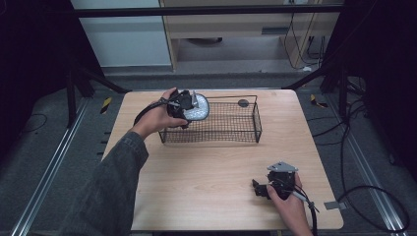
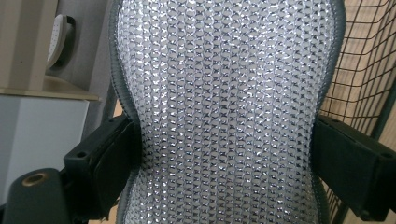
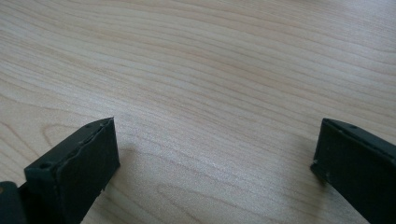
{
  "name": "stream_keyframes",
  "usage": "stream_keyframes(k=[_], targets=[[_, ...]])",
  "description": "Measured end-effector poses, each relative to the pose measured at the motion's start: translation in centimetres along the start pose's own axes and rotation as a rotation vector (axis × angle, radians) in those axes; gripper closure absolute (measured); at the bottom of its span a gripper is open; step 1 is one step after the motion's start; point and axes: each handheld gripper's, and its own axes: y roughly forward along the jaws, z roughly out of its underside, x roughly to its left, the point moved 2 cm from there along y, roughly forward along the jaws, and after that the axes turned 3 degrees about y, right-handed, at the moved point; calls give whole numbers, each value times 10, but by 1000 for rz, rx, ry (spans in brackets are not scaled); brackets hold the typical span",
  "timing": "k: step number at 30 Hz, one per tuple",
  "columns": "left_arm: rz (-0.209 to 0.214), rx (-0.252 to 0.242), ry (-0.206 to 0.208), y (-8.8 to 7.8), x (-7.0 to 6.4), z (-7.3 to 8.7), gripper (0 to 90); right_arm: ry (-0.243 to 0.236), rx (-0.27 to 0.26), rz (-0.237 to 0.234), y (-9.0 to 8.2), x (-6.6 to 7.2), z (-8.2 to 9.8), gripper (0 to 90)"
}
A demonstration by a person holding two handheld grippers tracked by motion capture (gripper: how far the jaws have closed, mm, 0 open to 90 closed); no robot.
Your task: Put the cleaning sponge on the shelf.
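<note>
Wooden table [image 1: 211,167], left tool [image 1: 189,105] gripping silvery pad [image 2: 224,112] over wire basket [image 1: 231,130]

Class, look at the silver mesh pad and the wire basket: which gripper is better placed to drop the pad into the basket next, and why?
Left. The left gripper already clamps the silver mesh pad at the wire basket's left end. The right gripper is open, low over bare table near the front.

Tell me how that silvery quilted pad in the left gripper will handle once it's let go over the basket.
The pad looks soft: it narrows where the left gripper squeezes it, so it will probably flop rather than stay stiff. Its thin stitched fabric suggests it is light. Over the wire basket it should land flat and not roll.
</note>
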Motion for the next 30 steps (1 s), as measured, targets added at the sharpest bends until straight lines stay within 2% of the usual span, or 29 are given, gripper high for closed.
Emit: stream_keyframes(k=[17, 24, 27, 30], targets=[[16, 17, -1, 14, -1, 1, 96, 0, -2, -1, 0, 0, 0, 4], [14, 17, -28, 16, 3, 3, 85, -1, -2, -1, 0, 0, 0, 4], [16, 7, -52, 16, 4, 6, 72, 0, -2, -1, 0, 0, 0, 4], [37, 0, -79, 17, 4, 7, 55, -3, -3, -1, 0, 0, 0, 4]])
